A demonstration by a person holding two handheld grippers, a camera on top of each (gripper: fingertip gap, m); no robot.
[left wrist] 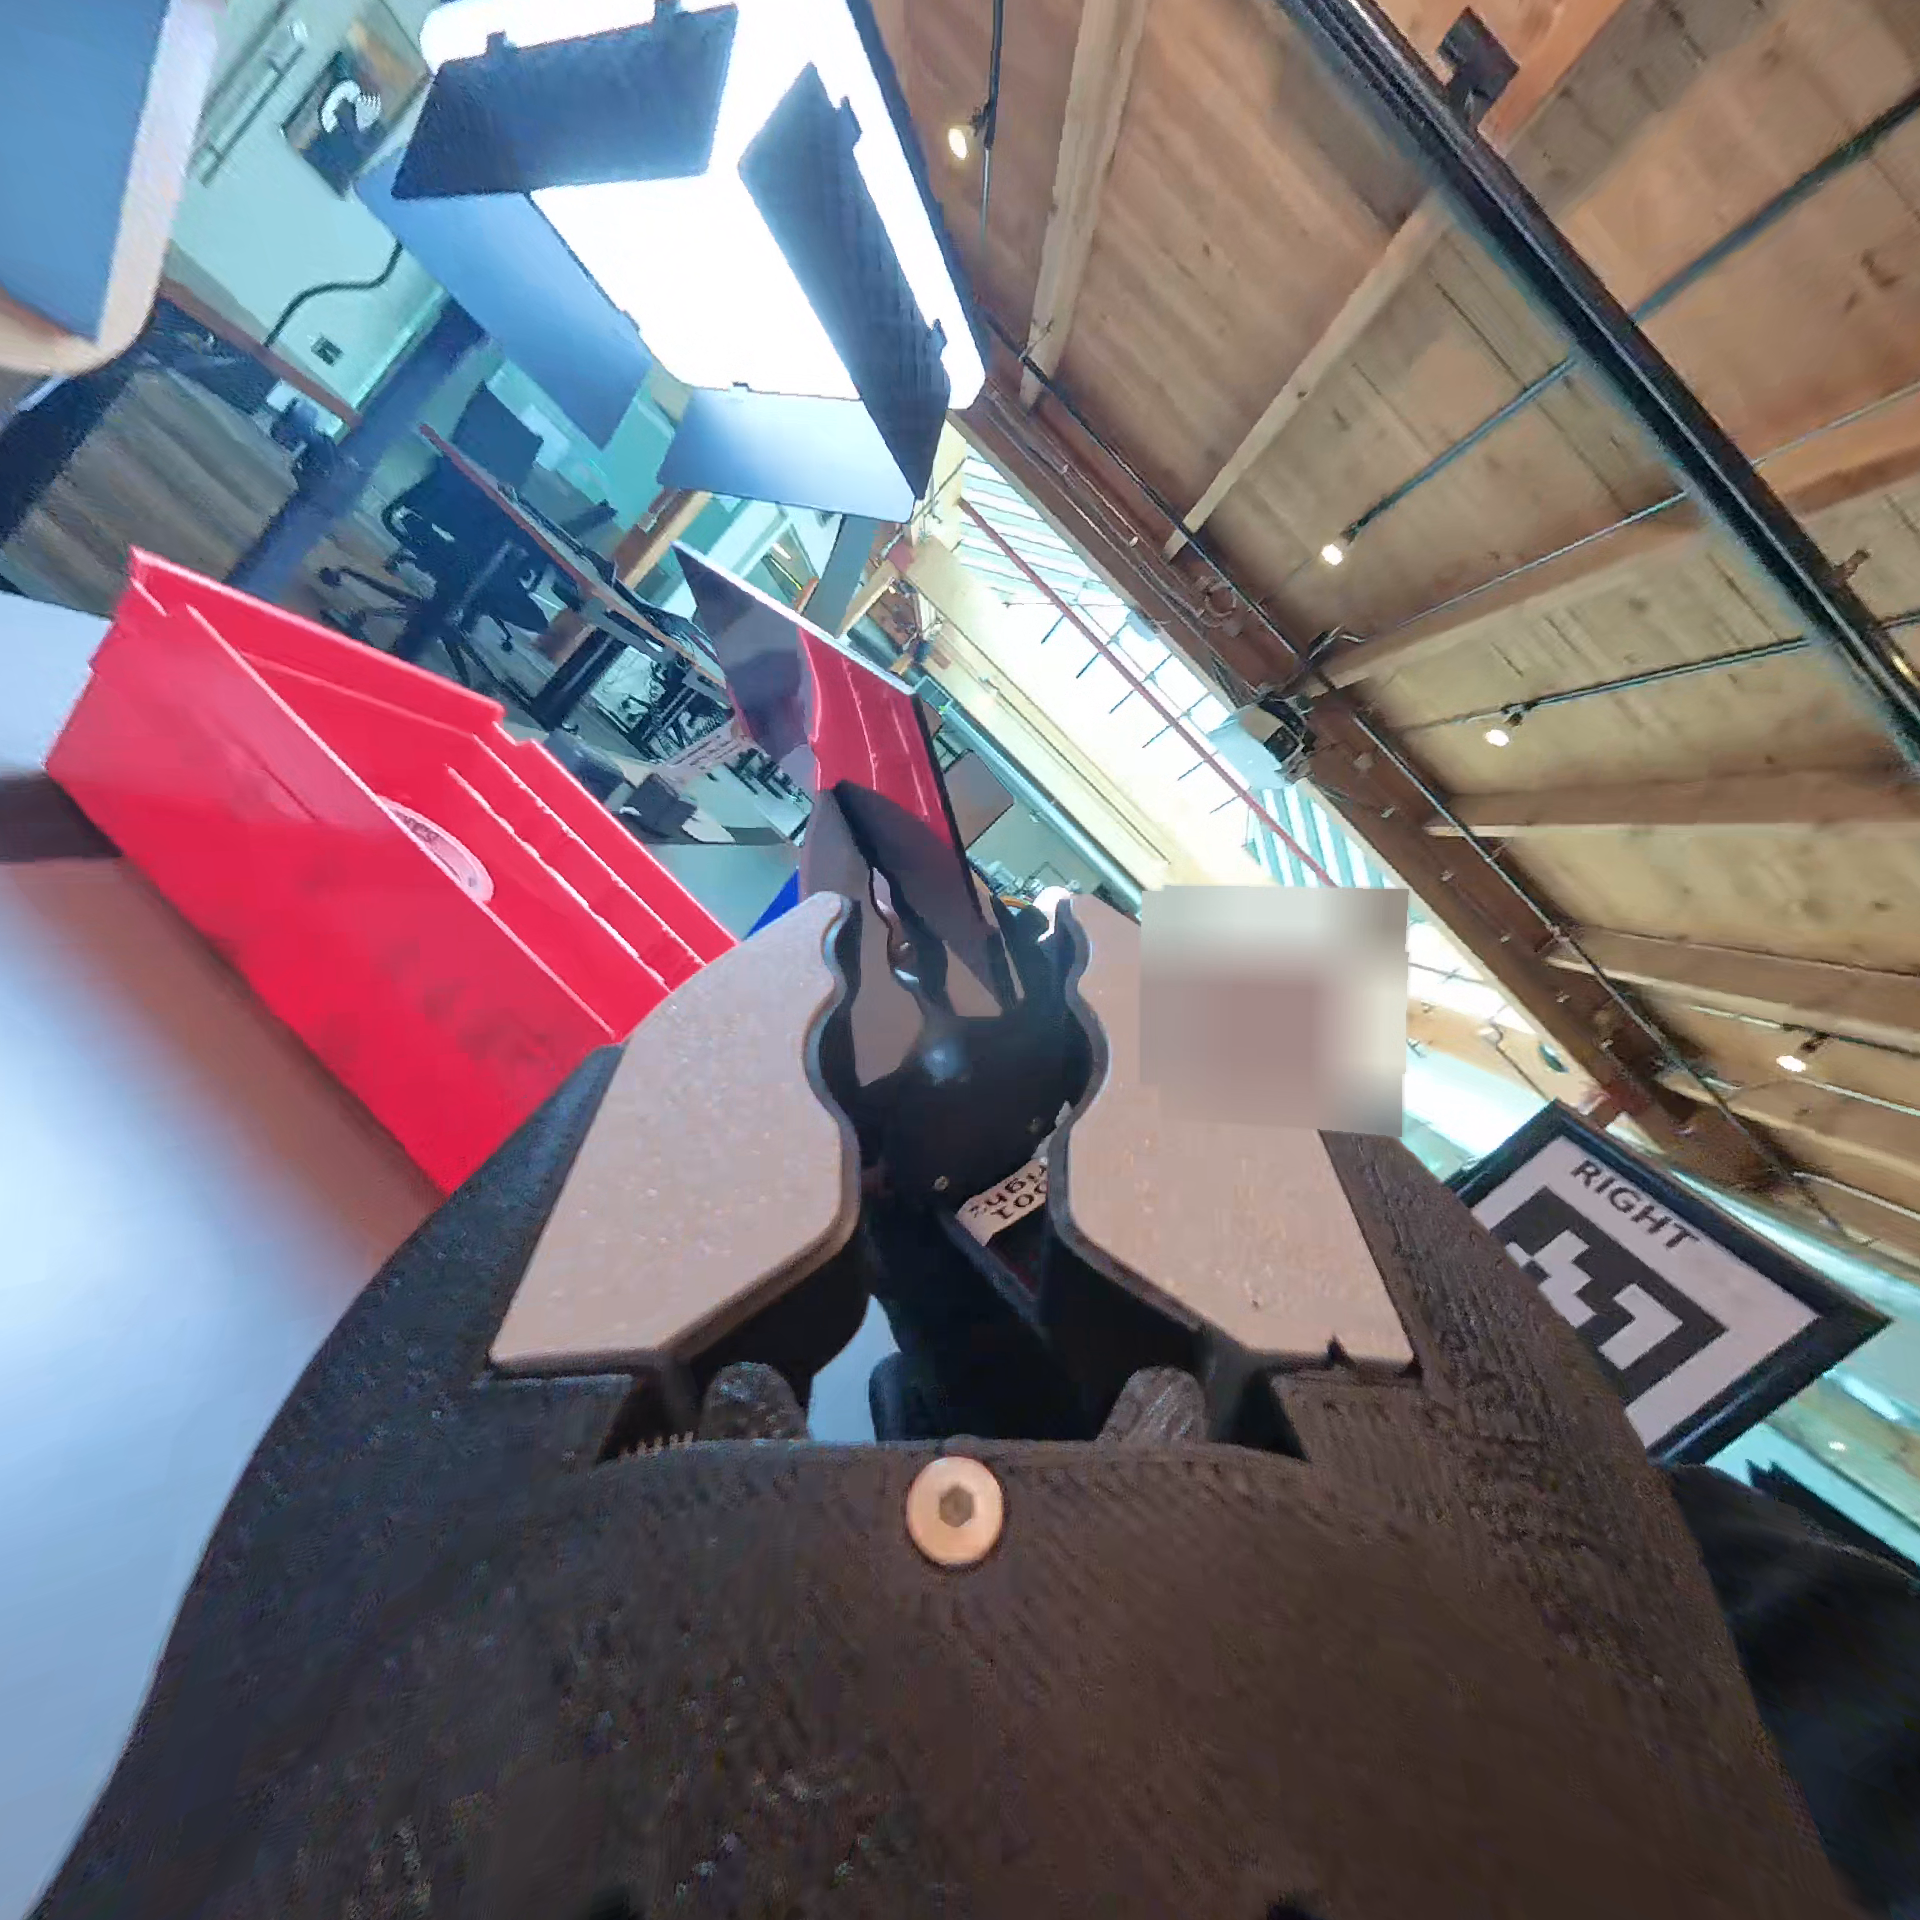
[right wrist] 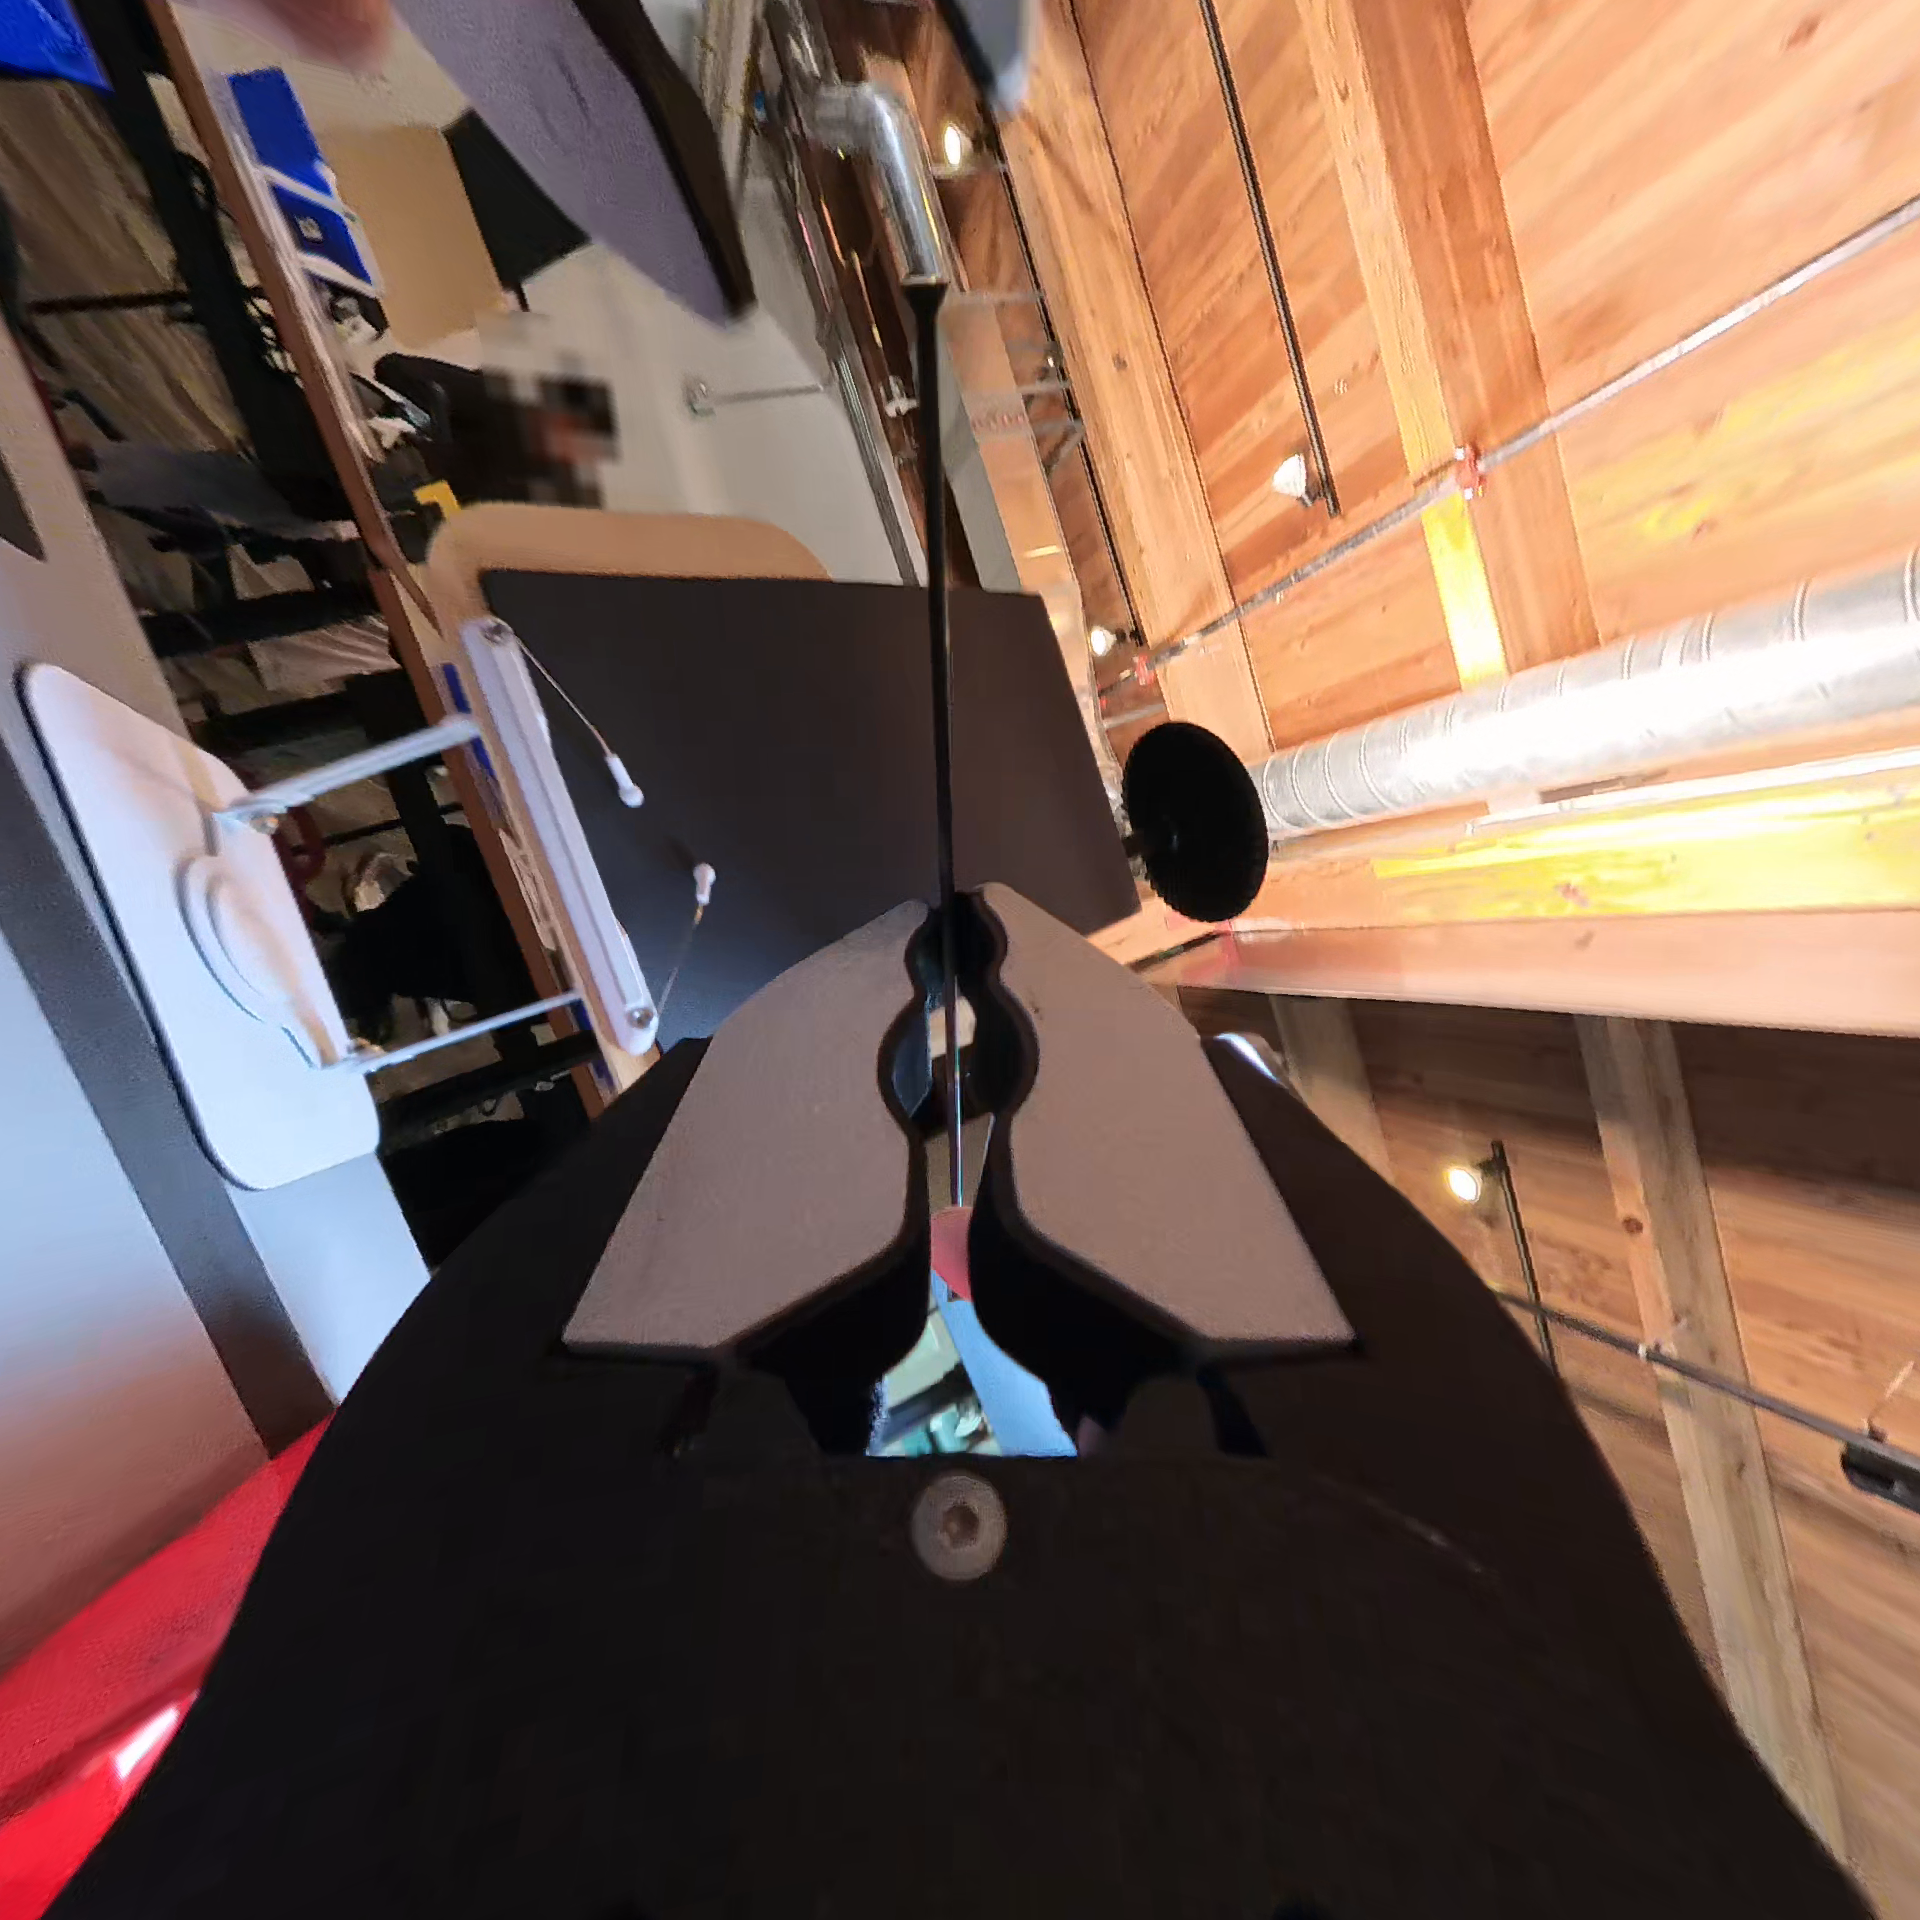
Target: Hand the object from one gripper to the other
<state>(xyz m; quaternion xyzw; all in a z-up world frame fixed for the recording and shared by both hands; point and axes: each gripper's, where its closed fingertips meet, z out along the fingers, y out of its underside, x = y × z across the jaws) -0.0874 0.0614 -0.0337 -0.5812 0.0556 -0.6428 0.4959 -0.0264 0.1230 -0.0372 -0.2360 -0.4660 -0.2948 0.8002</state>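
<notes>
Left tool (left wrist: 951,925), fingers parted around the right tool's black tip. Right tool (right wrist: 961,914) clenched on a thin, flat red-and-black object (right wrist: 941,582), seen edge-on. Red plastic bin (left wrist: 343,831) on the table (left wrist: 156,1195).

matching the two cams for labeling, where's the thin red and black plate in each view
Left wrist view: red and black plate at centre, rising past the left gripper tips, red face showing.
Right wrist view: seen edge-on, a thin dark line up the centre, from the right gripper.
Shared landmark: wooden ceiling, on the right in both.
</notes>
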